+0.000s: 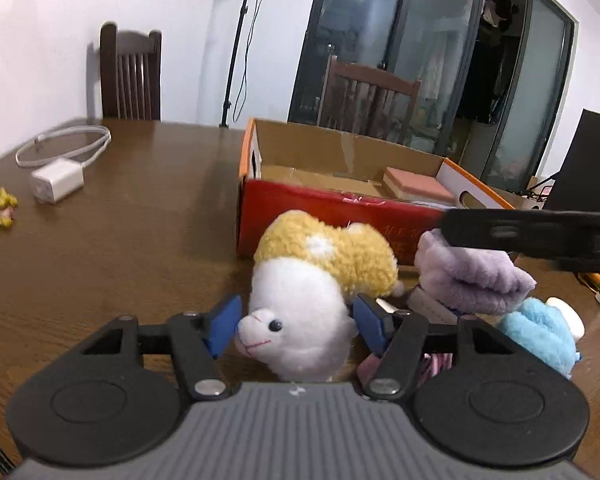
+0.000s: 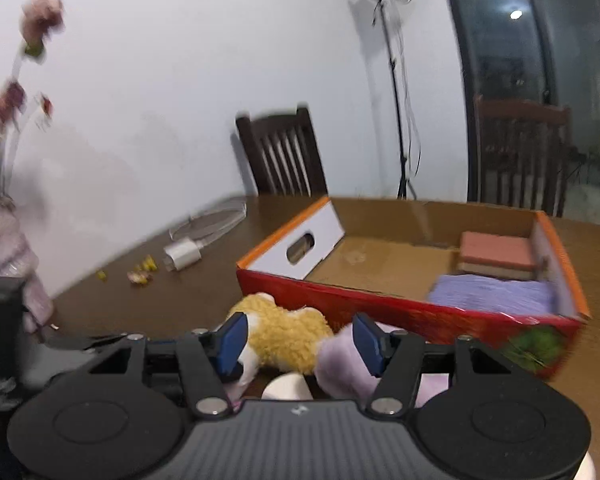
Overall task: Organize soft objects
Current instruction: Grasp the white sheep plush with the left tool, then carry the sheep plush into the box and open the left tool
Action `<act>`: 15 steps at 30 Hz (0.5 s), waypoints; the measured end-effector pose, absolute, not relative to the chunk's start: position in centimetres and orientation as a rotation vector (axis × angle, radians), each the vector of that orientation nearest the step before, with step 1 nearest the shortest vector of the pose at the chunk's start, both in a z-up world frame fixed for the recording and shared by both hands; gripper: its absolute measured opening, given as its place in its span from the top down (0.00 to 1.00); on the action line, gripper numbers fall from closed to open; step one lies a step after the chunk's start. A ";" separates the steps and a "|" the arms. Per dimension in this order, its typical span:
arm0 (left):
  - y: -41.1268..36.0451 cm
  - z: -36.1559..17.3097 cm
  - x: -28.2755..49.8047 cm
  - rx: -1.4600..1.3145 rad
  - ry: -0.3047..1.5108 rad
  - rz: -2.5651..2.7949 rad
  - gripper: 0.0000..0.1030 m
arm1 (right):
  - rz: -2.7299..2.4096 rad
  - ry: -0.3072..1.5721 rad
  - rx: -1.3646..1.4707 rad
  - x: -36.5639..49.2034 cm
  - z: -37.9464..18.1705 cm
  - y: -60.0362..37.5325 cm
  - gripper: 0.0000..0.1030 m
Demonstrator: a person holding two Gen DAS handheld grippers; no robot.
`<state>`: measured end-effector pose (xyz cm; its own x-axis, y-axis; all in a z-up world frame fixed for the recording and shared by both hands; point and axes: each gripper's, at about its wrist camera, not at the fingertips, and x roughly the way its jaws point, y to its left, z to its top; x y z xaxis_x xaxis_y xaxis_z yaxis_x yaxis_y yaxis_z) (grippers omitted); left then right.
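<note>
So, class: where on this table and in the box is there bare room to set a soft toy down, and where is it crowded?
Free: the box floor between its white handle end and the pink block; the table between the charger and the box. Crowded: in front of the box, around the alpaca plush, purple plush and blue plush.

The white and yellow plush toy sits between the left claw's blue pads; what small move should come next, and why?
Probably close the left claw a little more until both pads press the plush toy. Its white head already lies between the pads, seemingly only touching them. The open cardboard box just behind has free floor for it.
</note>
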<state>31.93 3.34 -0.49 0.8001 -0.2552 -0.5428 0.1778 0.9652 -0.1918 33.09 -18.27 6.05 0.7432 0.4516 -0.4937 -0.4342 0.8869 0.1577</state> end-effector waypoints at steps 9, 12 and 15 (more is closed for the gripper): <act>7.4 -1.6 31.6 -0.290 0.623 -0.293 0.41 | 0.583 0.691 -0.105 38.9 3.2 -13.0 0.44; 8.9 -2.0 32.3 -0.385 0.656 -0.321 0.42 | 0.633 0.693 -0.097 39.1 2.8 -12.6 0.42; 9.1 -1.9 32.2 -0.368 0.647 -0.308 0.43 | 0.663 0.687 -0.060 39.7 2.4 -12.6 0.43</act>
<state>32.21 9.05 -1.89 0.7571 -0.3881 -0.5256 0.1629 0.8911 -0.4235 39.68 -12.63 2.41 0.5779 0.5475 -0.6053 -0.5855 0.7947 0.1598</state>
